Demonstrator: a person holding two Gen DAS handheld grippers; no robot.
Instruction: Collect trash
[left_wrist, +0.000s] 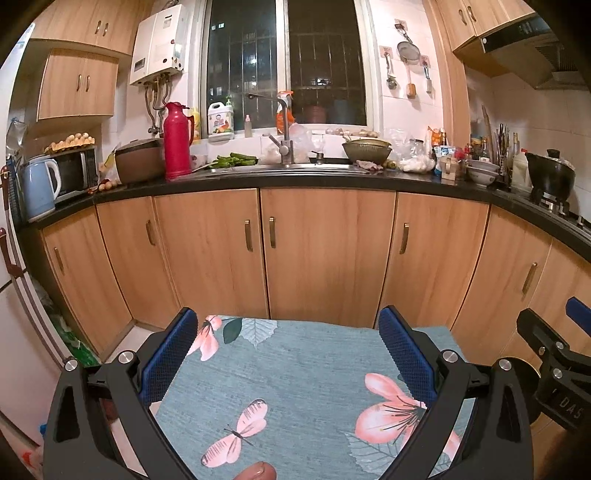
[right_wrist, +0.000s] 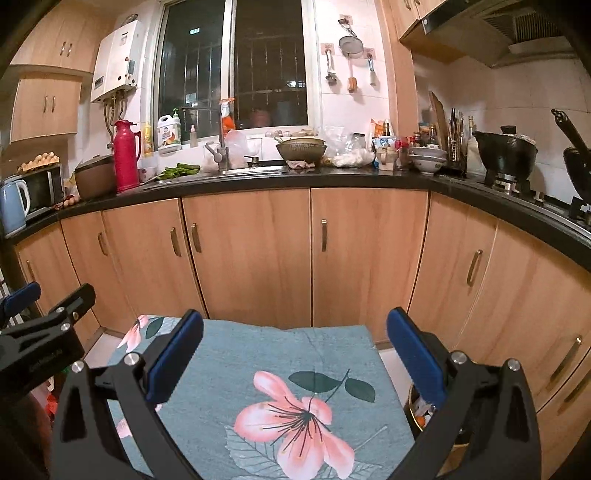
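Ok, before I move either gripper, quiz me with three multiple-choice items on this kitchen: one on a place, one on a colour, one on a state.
1. Where does the red thermos stand?
A. on the counter left of the sink
B. on the stove
C. on the floor

2. What colour is the kettle?
A. black
B. light blue
C. red

3. How are the left gripper and right gripper?
A. both shut
B. one clamping trash
C. both open, holding nothing

Answers: 1 A, it stands between the rice cooker and the sink; 2 B, its body is pale blue; 3 C, their blue pads sit wide apart over the floral cloth.

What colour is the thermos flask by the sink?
Red thermos flask, clearest in the left wrist view.
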